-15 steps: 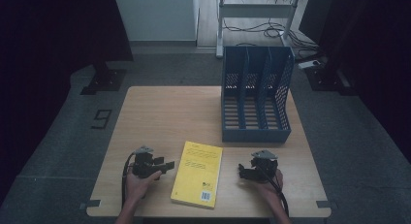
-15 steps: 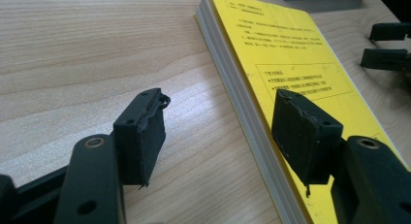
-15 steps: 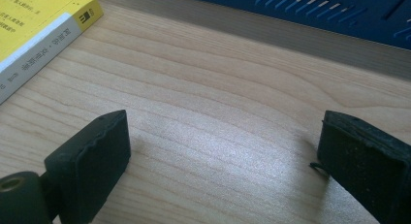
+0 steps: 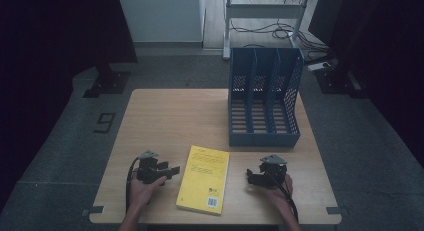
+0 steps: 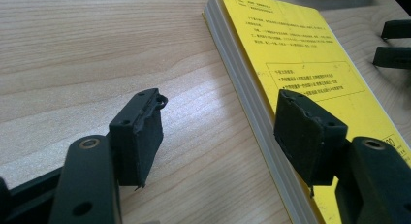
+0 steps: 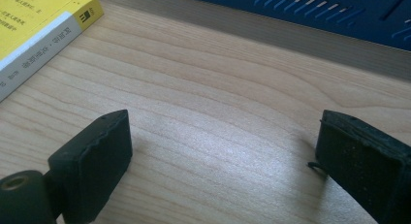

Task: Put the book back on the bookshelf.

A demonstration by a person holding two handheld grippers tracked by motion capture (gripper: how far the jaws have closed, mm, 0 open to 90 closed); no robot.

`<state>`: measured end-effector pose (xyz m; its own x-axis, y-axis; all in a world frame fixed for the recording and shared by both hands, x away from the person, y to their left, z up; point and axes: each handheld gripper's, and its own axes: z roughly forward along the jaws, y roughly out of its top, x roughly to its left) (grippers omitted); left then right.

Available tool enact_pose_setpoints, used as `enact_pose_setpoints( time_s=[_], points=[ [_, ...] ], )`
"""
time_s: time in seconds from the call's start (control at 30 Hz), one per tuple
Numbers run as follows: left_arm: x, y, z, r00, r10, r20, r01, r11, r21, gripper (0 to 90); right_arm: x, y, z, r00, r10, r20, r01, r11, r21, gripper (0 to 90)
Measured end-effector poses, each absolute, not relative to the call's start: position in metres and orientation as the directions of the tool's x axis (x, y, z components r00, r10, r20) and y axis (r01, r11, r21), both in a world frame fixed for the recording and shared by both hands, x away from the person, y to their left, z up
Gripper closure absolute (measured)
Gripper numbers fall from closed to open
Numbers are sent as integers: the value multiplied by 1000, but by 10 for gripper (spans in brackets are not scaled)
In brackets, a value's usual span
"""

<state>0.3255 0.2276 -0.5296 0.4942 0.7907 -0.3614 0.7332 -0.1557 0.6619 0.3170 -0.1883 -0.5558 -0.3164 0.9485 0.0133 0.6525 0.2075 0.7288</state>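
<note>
Yellow book [image 4: 204,179] lies flat at lower center of the high view, left gripper [image 4: 172,169] and right gripper [image 4: 248,177] flanking it, both jaws spread with nothing between.

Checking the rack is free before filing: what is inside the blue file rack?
The blue file rack shows three slots with slatted floors and nothing in them; the dividers hide parts of the slots.

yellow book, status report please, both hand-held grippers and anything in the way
Left hand-held gripper open, jaws astride the book's edge, not gripping. Right hand-held gripper open, empty. Yellow book flat on table. Blue file rack behind, path clear.
</note>
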Motion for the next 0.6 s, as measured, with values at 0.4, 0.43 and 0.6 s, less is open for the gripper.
enact_pose_setpoints(
  time_s=[0.4,0.43,0.6],
  points=[
    [326,232,-530,481,799,-360,742,-152,653,341,316,-193,-556,-319,948,13,650,208,731,72],
    [326,232,-530,481,799,-361,742,-151,654,340,316,-193,-556,-318,948,13,650,208,731,73],
    [326,232,-529,479,802,-358,740,-149,656,340,316,-193,-556,-317,948,14,650,206,732,78]
  ],
)
